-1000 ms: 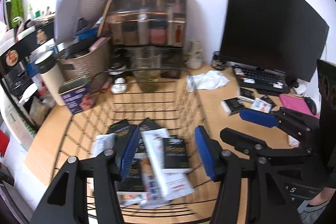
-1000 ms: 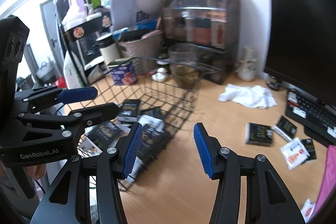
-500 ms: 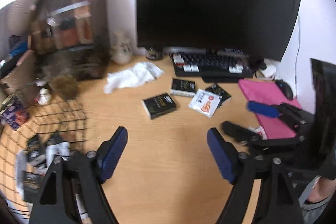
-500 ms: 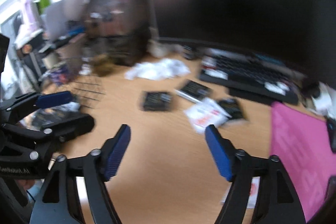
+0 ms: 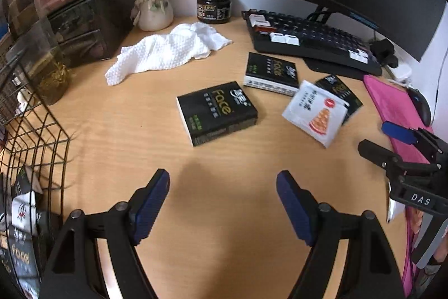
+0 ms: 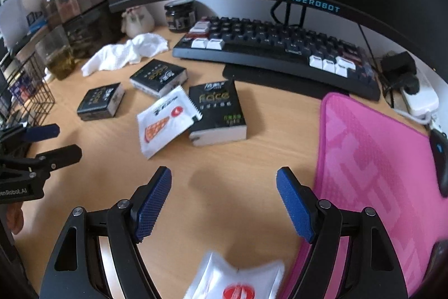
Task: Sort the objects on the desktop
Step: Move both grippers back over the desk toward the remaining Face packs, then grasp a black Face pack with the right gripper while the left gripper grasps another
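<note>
In the left wrist view my left gripper (image 5: pixel 224 181) is open and empty, low over bare desk. Just ahead of it lies a black "face" tissue pack (image 5: pixel 217 112). A second black pack (image 5: pixel 270 69), a white sachet (image 5: pixel 315 112) and a third black pack (image 5: pixel 338 88) lie further right. In the right wrist view my right gripper (image 6: pixel 224 178) is also open and empty, short of the sachet (image 6: pixel 165 119) and the nearest pack (image 6: pixel 215 108). Another white sachet (image 6: pixel 235 279) lies under its base. Each gripper shows at the edge of the other's view: the right gripper (image 5: pixel 375 139), the left gripper (image 6: pixel 64 140).
A black wire basket (image 5: pixel 33 147) with several packs stands at the left. A white cloth (image 5: pixel 168 52), a vase (image 5: pixel 154 7) and a dark jar (image 5: pixel 214 6) sit at the back. A keyboard (image 6: pixel 280 46) and monitor block the far side; a pink mat (image 6: pixel 378 173) lies right.
Both grippers swung away from the wire basket to the right and came down over the desk before the keyboard. Their jaws stand wider than a second ago.
</note>
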`<state>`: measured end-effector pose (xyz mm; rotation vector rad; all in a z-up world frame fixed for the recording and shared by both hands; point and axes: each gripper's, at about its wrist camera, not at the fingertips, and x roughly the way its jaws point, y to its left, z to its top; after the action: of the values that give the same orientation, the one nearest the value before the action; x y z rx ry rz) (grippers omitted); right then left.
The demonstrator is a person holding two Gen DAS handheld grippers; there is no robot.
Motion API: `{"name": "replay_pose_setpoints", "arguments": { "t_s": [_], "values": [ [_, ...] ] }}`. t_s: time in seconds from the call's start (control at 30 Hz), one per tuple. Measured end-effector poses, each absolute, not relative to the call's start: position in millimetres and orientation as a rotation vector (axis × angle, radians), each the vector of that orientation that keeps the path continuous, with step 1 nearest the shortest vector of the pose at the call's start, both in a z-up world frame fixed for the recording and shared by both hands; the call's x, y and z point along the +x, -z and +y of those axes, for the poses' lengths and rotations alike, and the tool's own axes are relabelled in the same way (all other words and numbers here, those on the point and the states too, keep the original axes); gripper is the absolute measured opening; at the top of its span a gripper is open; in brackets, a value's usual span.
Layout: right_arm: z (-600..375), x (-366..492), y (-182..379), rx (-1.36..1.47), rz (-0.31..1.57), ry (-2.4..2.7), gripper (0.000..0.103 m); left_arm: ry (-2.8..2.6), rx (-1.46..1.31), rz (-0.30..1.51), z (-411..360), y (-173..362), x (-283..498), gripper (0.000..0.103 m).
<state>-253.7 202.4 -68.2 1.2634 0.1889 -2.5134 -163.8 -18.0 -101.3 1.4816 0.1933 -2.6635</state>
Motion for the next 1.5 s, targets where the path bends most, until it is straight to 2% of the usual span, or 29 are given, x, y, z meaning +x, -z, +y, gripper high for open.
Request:
{"name": "replay_pose_setpoints", "arguments": {
  "t_s": [0.47,0.93,0.97,1.03,1.1,1.5],
  "values": [
    [188,-301,79,1.308,0.195,2.47,0.077,2.654,1.512,0.184,-36,105,-208,0.081],
    [175,-316,83,1.301,0.257,2.47,0.077,2.6,1.553,0.258,-38,108,-238,0.081],
    [175,-315,83,1.297,0.259,2.47,0.073,2.594,1.55,0.242,-37,108,-238,0.081],
    [176,-314,81,1.29,0.265,2.481,0.047,2.586,1.556,0.208,-35,108,-238,0.079],
    [179,-313,80,1.302,0.262,2.48,0.047,2.591,1.552,0.19,-32,107,-236,0.075],
    [186,-278,68,1.291,0.212,2.474,0.047,2.655,1.538,0.202,-17,88,-205,0.073]
  ]
}}
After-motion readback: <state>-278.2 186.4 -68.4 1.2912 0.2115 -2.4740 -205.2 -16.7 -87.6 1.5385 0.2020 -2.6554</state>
